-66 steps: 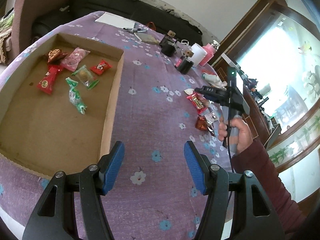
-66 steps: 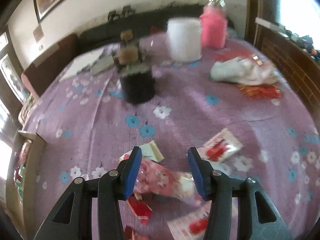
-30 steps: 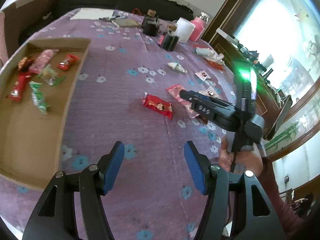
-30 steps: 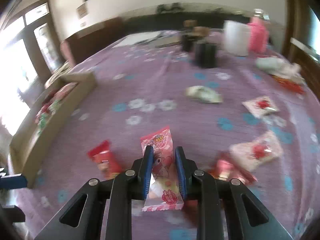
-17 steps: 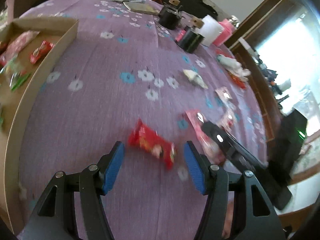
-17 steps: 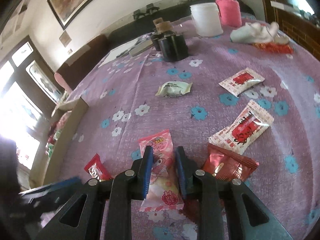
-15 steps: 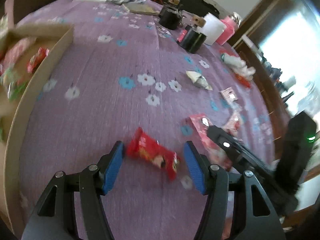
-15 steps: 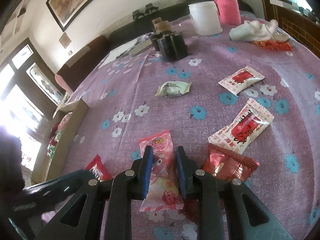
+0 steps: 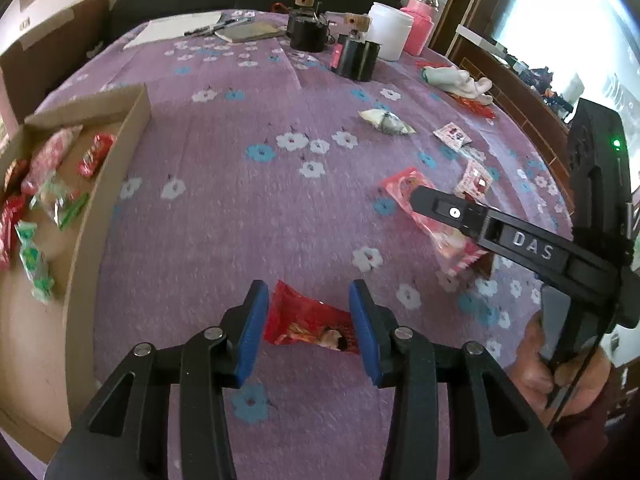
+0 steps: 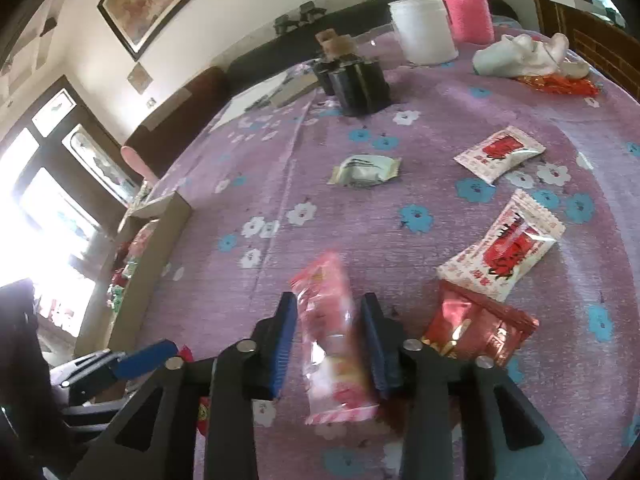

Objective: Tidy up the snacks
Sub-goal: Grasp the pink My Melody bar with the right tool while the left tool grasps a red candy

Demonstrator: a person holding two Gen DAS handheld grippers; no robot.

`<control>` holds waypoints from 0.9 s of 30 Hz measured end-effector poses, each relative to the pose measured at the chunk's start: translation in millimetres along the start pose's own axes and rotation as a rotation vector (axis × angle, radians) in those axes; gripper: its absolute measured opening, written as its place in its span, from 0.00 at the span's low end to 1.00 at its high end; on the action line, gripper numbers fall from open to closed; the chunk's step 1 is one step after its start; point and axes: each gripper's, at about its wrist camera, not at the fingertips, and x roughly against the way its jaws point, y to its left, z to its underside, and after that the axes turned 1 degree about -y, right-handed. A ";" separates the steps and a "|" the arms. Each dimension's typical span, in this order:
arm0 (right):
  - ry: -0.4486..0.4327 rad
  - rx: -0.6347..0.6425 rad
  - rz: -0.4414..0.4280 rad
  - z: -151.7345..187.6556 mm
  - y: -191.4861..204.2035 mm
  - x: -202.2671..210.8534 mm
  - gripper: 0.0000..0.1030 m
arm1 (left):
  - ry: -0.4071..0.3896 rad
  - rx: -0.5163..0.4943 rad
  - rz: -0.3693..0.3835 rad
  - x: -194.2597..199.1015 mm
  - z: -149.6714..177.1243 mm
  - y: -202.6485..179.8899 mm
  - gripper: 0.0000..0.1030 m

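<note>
My left gripper point(image 9: 306, 328) is part open with its blue pads on either side of a red snack packet point(image 9: 308, 322) that lies on the purple tablecloth; the pads do not grip it. My right gripper point(image 10: 330, 344) straddles a pink snack packet point(image 10: 332, 344), with a gap between the pads and the blurred packet. It also shows in the left wrist view point(image 9: 436, 224). A cardboard box point(image 9: 86, 216) with several snacks stands at the left.
Loose packets lie on the cloth: a white-green one point(image 10: 364, 170), two white-red ones point(image 10: 500, 154) point(image 10: 504, 250) and a dark red one point(image 10: 476, 328). Black holders point(image 9: 356, 58), a white jar point(image 9: 390, 36), a pink bottle point(image 9: 420, 26) and a white cloth point(image 9: 456, 80) stand at the far side.
My left gripper has come down around the red packet and narrowed. My right gripper, shut on the pink packet before, has opened a little and the packet looks blurred.
</note>
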 end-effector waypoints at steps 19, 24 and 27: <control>-0.006 0.219 0.147 14.4 36.9 -9.4 0.31 | -0.117 -0.411 0.062 33.4 32.0 -47.1 0.60; -0.005 0.216 0.142 13.7 34.4 -8.8 0.31 | -0.024 -0.535 0.109 5.3 29.0 -54.5 0.64; -0.004 0.205 0.134 12.8 33.3 -8.8 0.31 | 0.039 -0.517 0.117 -5.2 28.6 -51.4 0.64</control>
